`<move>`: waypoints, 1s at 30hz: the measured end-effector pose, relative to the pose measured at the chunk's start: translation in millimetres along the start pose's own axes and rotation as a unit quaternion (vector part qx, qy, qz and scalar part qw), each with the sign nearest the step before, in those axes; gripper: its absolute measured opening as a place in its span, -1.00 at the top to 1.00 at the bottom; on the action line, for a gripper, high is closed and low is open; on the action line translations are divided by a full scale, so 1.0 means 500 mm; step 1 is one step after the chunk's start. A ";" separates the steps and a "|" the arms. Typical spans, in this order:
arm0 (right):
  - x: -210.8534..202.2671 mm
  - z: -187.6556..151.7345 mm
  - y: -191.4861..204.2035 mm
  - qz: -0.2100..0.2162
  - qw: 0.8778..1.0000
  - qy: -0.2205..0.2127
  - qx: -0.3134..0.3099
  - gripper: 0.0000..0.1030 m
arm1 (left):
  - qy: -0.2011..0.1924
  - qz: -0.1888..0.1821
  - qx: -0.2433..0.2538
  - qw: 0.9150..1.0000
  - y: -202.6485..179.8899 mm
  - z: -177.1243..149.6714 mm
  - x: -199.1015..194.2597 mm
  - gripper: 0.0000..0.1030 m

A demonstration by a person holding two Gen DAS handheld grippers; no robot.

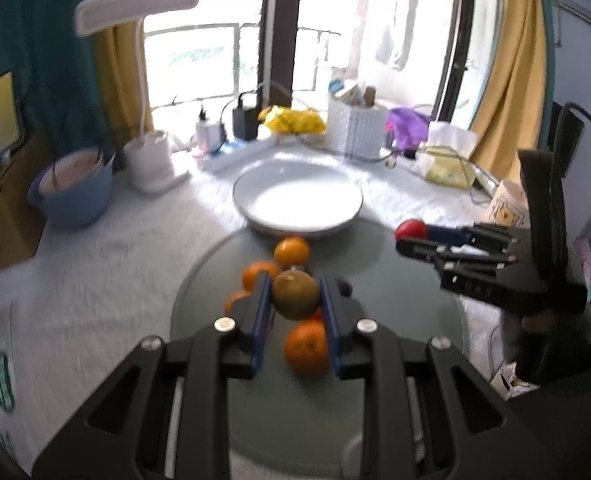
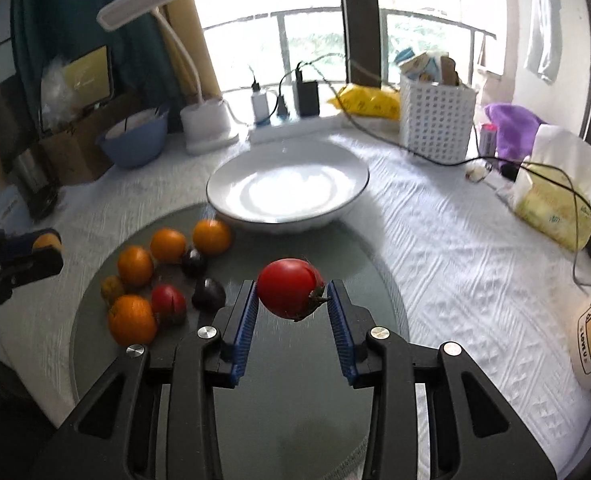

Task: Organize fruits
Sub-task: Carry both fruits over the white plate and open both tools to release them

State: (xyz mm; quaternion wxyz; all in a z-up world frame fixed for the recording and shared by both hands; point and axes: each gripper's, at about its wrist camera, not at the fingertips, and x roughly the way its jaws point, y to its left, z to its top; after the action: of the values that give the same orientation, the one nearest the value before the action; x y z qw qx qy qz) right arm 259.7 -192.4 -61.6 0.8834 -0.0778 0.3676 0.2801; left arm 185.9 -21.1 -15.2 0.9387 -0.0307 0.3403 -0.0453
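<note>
Both grippers are loaded: my right gripper (image 2: 291, 300) pinches a round red tomato (image 2: 289, 288) across its middle between the blue pads, clear of the grey glass turntable (image 2: 295, 392), while my left gripper (image 1: 295, 300) is clamped on a brownish-green round fruit (image 1: 295, 294). I judge the tomato light, smooth and easily bruised, so a gentle hold across its widest part suits. Ahead lies the empty white ceramic bowl (image 2: 347, 196); loose oranges (image 2: 167, 245) sit left.
</note>
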 end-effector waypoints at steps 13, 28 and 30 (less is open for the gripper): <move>0.032 0.079 -0.005 -0.029 0.999 -0.037 0.011 0.26 | -0.027 -0.066 0.019 0.997 0.032 0.103 0.113 0.51; 0.183 0.177 -0.048 -0.010 1.000 -0.019 0.008 0.26 | 0.018 -0.036 0.003 0.999 0.067 0.172 0.282 0.50; 0.204 0.186 -0.052 -0.010 1.000 -0.013 0.007 0.26 | 0.023 -0.030 0.000 0.999 0.069 0.175 0.299 0.50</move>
State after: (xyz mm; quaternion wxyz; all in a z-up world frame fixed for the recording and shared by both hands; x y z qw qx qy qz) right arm 388.9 -137.3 -67.5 0.8914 -0.0717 0.3573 0.2694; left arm 358.6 -0.2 -46.2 0.9288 -0.0400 0.3608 -0.0741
